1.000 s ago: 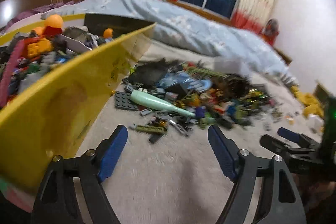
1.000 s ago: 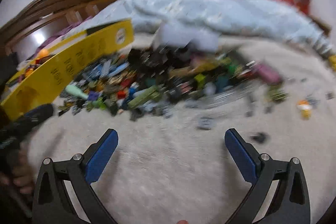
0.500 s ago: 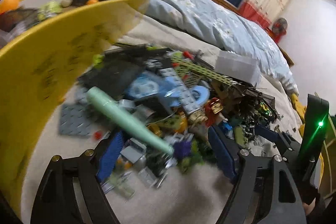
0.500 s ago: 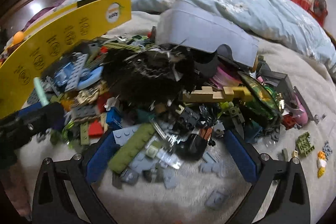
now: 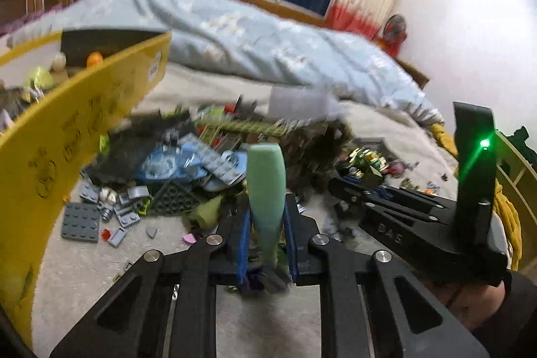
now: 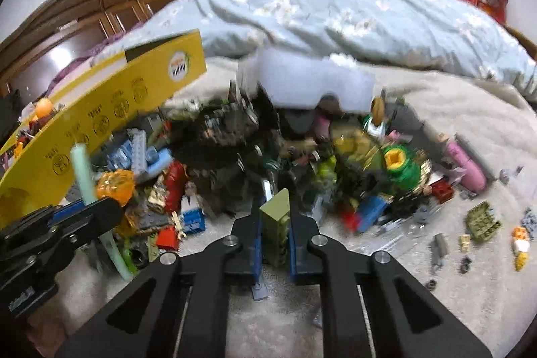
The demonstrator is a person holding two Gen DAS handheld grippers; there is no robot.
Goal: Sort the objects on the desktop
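Note:
A heap of toy bricks [image 6: 235, 140] lies on the beige blanket beside an open yellow box [image 5: 84, 123] that holds more toys. My left gripper [image 5: 266, 240] is closing, and its blue pads press on a mint-green club-shaped piece [image 5: 266, 176] that stands up between them. My right gripper [image 6: 275, 237] is closing too, its pads against an olive-green studded brick [image 6: 277, 217] held upright. In the right wrist view the left gripper [image 6: 67, 223] shows at the left edge with the mint club [image 6: 82, 170]. The right gripper's fingers [image 5: 362, 190] show at the right of the left wrist view.
A pale translucent box [image 6: 312, 83] lies tipped on the far side of the heap. A rumpled light-blue duvet [image 5: 268, 39] fills the back. Loose small pieces [image 6: 480, 220] and a pink piece [image 6: 465, 163] are scattered to the right. The yellow box wall [image 6: 100, 109] stands close on the left.
Both grippers pushed forward into the heap with jaws wide, then closed: the left on the mint club, the right on the olive brick. The club now stands upright instead of lying flat.

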